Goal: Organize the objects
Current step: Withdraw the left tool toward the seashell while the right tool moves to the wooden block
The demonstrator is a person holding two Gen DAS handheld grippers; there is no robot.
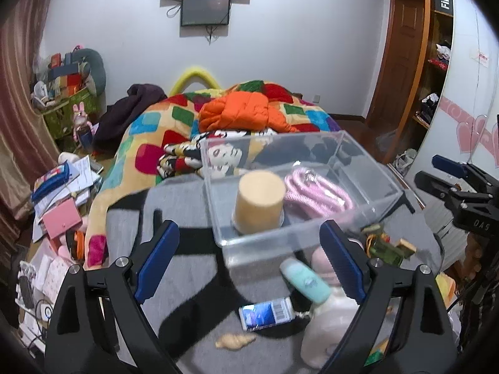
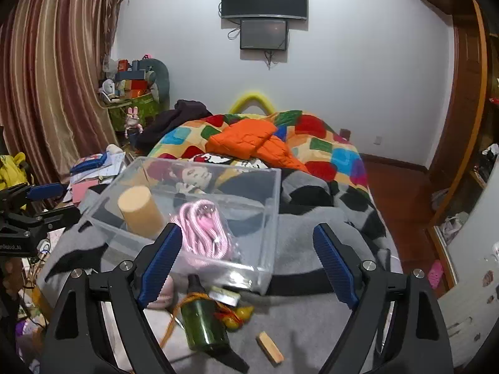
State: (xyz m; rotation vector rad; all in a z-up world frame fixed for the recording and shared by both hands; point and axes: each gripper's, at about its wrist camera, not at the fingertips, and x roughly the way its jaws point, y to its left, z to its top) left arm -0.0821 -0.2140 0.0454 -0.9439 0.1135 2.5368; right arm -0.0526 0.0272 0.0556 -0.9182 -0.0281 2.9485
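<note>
A clear plastic box [image 1: 371, 208] [image 2: 268, 261] sits on the grey blanket [image 1: 187, 215] [image 2: 305, 311]. Inside it stand a tan foam cylinder [image 1: 259, 201] [image 2: 140, 212] and a coiled pink cord [image 1: 315, 191] [image 2: 202, 230]. My left gripper [image 1: 249, 265] is open and empty, hovering short of the box. My right gripper [image 2: 246, 261] is open and empty above the box's near edge. Loose items lie in front: a mint tube [image 1: 304, 280], a blue card [image 1: 265, 313], a shell [image 1: 235, 340], a white plush [image 1: 327, 327], a green bottle [image 2: 202, 321], a wooden block [image 2: 269, 347].
A colourful quilt [image 1: 149, 131] with an orange jacket [image 1: 240, 110] covers the bed behind the box. Papers and boxes [image 1: 62, 193] clutter the floor at left. A wardrobe [image 1: 436, 62] and wooden floor [image 2: 402, 193] lie to the right.
</note>
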